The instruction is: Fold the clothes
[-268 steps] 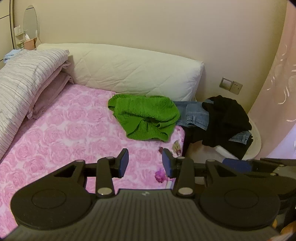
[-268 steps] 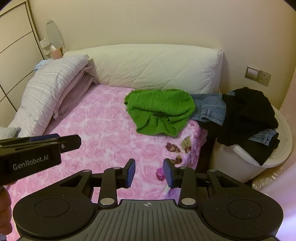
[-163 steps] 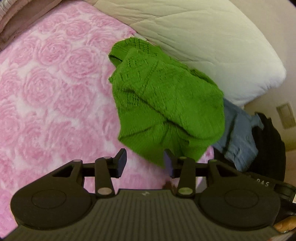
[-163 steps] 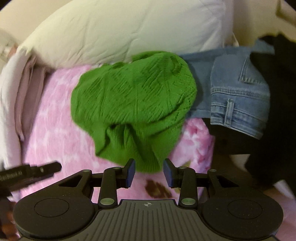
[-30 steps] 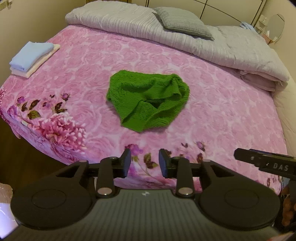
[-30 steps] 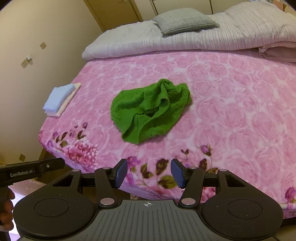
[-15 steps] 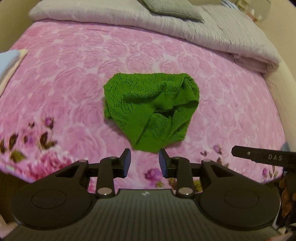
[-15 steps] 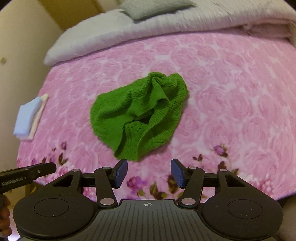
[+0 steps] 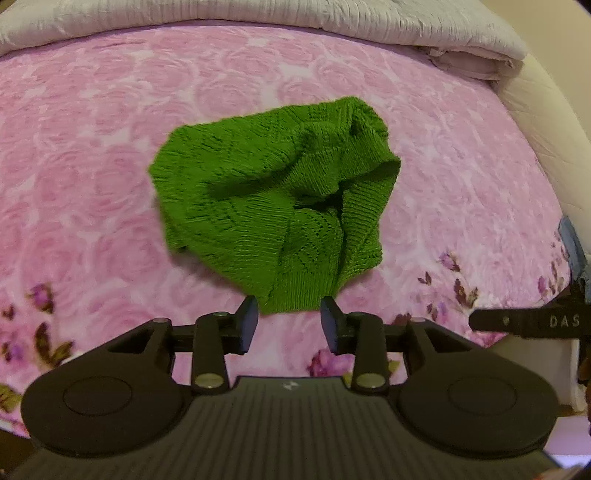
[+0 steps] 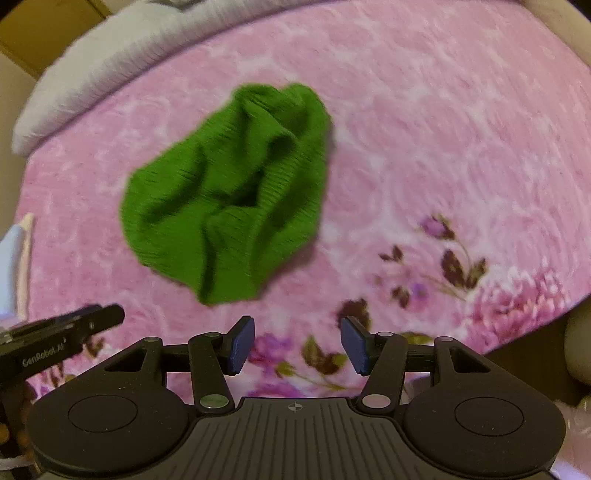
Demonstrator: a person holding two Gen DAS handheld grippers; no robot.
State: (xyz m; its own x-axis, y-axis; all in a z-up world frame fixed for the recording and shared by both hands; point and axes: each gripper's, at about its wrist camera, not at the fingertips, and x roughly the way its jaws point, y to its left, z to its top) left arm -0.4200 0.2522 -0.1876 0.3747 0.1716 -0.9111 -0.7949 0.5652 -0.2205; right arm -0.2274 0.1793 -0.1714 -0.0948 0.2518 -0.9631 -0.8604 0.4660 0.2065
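Note:
A crumpled green knitted sweater (image 9: pixel 273 192) lies on the pink rose-patterned bedspread (image 9: pixel 92 184). My left gripper (image 9: pixel 290 325) hovers just above the sweater's near hem; its jaws are opening and the hem shows in the gap, untouched by the pads. In the right wrist view the sweater (image 10: pixel 229 192) sits up and to the left of my right gripper (image 10: pixel 297 349), which stands open over bare bedspread (image 10: pixel 443 147) with nothing between its fingers. The other hand's gripper shows at each view's edge.
A folded grey-white quilt (image 9: pixel 258 14) runs along the far side of the bed. A cream padded headboard (image 9: pixel 543 122) is at the right. A small pale folded stack (image 10: pixel 14 258) lies at the bed's left edge. The bed's near edge drops off at lower right.
Both grippers have come down and closer to the sweater, which now fills more of each view. The left jaws have widened. The sweater has not moved.

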